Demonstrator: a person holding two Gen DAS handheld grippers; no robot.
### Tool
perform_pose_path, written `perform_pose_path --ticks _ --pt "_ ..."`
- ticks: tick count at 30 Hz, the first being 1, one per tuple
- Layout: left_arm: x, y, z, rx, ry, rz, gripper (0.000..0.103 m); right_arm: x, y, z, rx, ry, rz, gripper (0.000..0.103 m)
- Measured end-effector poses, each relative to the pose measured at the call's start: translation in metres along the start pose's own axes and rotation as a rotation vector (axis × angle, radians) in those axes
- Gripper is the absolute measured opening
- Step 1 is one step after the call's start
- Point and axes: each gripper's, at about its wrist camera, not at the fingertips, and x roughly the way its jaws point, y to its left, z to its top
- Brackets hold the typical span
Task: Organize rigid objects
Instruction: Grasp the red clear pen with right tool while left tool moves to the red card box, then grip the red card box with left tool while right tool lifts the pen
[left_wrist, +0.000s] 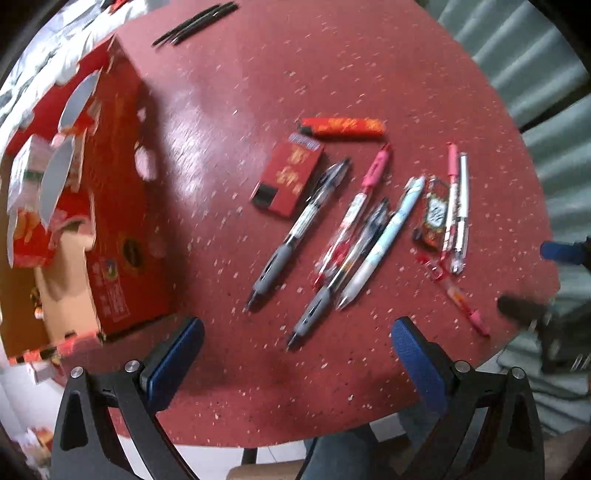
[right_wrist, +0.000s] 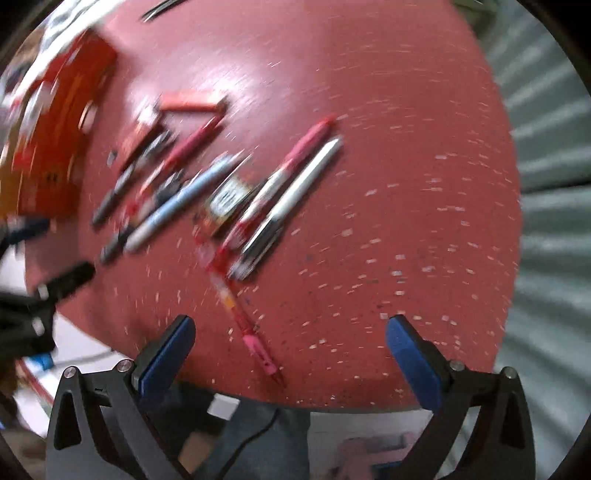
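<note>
both claws hang spread wide with nothing between their blue pads: the left gripper (left_wrist: 297, 360) sits above the near edge of the red speckled table (left_wrist: 332, 66), the right gripper (right_wrist: 291, 354) above the same edge further right, its view badly smeared.

the things to organize lie in a loose fan at mid-table. a grey-grip pen (left_wrist: 295, 236) sits leftmost, then a pink-capped pen (left_wrist: 354, 206), a second grey-grip pen (left_wrist: 336, 280) and a pale blue pen (left_wrist: 384, 236) packed side by side, touching or overlapping. further right are a small patterned packet (left_wrist: 432, 218), a pink-and-white pen pair (left_wrist: 456, 206) and a thin pink pen (right_wrist: 243, 317) running toward the table edge. a red card box (left_wrist: 286, 177) and an orange lighter-like tube (left_wrist: 341, 127) lie just behind the fan. an open red carton (left_wrist: 110, 206) stands at the left, likely the destination.

the risks, as i judge them: closing on the crowded middle pens could pinch two at once or roll a neighbour away. round barrels may slip on the glossy top, and the thin pink pen, nearest the rim, could get nudged off by a careless approach.
</note>
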Motion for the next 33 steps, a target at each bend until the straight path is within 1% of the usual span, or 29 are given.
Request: perform_pose_path --ticks 3,5,8,10,11,12,13,14,15,17,19,22,27,31,33 --pt "0.001 0.006 -0.003 -0.022 0.017 0.02 0.102 0.016 0.019 -0.006 -0.057 0.023 -0.005 0.103" --pt "0.001 0.008 -0.005 -0.019 0.024 0.034 0.102 0.024 0.033 -0.007 -0.105 0.015 -0.031 0.103" --pt "0.003 0.009 -0.003 0.006 0.03 0.051 0.102 0.033 0.049 -0.008 -0.163 0.005 -0.062 0.102" --pt "0.005 0.008 0.0 0.033 0.03 0.062 0.102 0.039 0.058 -0.009 -0.192 0.009 -0.082 0.1" --pt "0.006 0.007 0.004 0.05 0.029 0.067 0.102 0.042 0.06 -0.01 -0.195 0.013 -0.092 0.097" --pt "0.006 0.007 0.006 0.06 0.027 0.071 0.102 0.045 0.062 -0.011 -0.196 0.022 -0.1 0.086" --pt "0.006 0.006 0.009 0.071 0.024 0.075 0.102 0.048 0.064 -0.013 -0.19 0.038 -0.102 0.08" --pt "0.005 0.005 0.012 0.081 0.02 0.081 0.102 0.047 0.063 -0.015 -0.181 0.029 -0.098 0.077" --pt "0.005 0.005 0.016 0.088 0.015 0.086 0.102 0.046 0.063 -0.017 -0.173 0.026 -0.096 0.071" --pt "0.003 0.004 0.026 0.09 0.002 0.093 0.102 0.043 0.062 -0.017 -0.164 0.023 -0.094 0.056" --pt "0.002 0.004 0.035 0.086 -0.008 0.1 0.102 0.04 0.059 -0.017 -0.146 0.017 -0.091 0.012" --pt "0.003 0.004 0.05 0.077 -0.02 0.107 0.102 0.04 0.051 -0.017 -0.101 0.031 -0.059 0.01" --pt "0.011 0.003 0.086 0.086 -0.039 0.127 0.102 0.026 0.039 -0.022 -0.053 0.007 -0.007 0.01" --pt "0.02 0.007 0.11 0.074 -0.042 0.138 0.102 0.019 0.032 -0.024 -0.036 -0.003 0.004 0.01" --pt "0.028 0.006 0.118 0.095 -0.029 0.152 0.102 0.016 0.028 -0.025 -0.025 -0.005 0.012 0.01"
